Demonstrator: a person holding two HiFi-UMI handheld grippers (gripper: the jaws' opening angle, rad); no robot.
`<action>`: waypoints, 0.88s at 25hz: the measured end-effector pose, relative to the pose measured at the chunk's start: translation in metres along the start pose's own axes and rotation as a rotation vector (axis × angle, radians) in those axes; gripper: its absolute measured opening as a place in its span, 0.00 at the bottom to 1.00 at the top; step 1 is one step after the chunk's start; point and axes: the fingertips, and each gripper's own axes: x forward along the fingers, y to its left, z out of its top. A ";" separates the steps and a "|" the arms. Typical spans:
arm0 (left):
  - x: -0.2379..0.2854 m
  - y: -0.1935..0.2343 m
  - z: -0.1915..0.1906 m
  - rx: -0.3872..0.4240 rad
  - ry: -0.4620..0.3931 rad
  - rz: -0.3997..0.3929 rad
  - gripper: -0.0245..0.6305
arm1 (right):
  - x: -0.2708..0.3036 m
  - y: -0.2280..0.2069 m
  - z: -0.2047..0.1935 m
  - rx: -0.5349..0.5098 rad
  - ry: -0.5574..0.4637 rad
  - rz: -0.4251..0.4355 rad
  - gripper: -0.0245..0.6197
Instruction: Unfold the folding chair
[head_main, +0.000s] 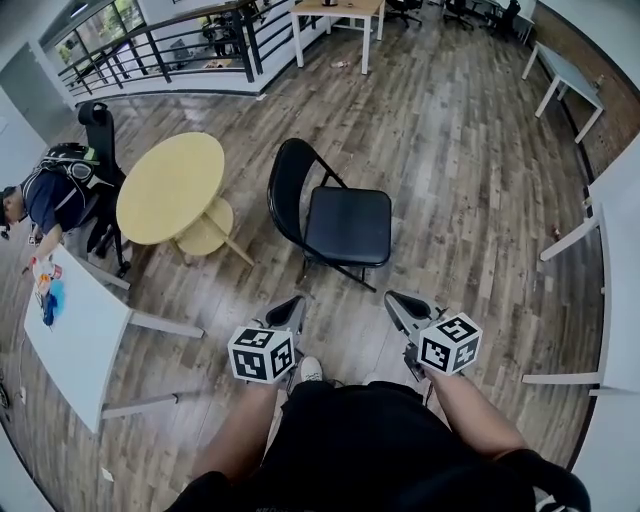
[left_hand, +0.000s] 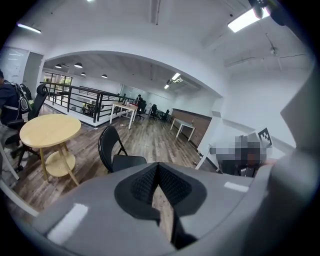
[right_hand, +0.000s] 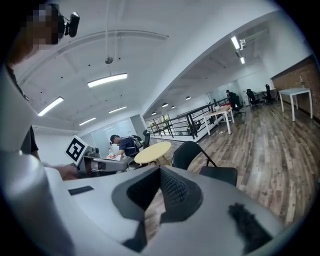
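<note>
Fingers (left_hand: 141, 186) of my left gripper (head_main: 289, 309) and right gripper (head_main: 401, 306) are pressed shut, empty. Just ahead on the wood floor (head_main: 450, 150) stands one black folding chair (head_main: 347, 226), seat already down. It looks light, stiff-framed and hinged; I'd grip the backrest rim and seat edge. Beyond sits one round yellow table (head_main: 170, 187), then one seated person (head_main: 45, 198) further off.

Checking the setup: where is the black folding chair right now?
Head view, centre: the black folding chair stands opened on the wood floor, just right of the round yellow table.
</note>
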 end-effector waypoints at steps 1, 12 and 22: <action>0.000 -0.004 0.000 0.002 -0.003 0.002 0.05 | -0.003 -0.001 -0.001 -0.002 -0.001 0.005 0.05; -0.001 -0.018 0.007 0.014 -0.020 0.017 0.05 | -0.008 -0.007 0.000 -0.017 -0.007 0.027 0.05; 0.004 -0.016 0.016 0.031 -0.023 0.020 0.05 | -0.004 -0.016 0.003 0.001 -0.021 0.027 0.05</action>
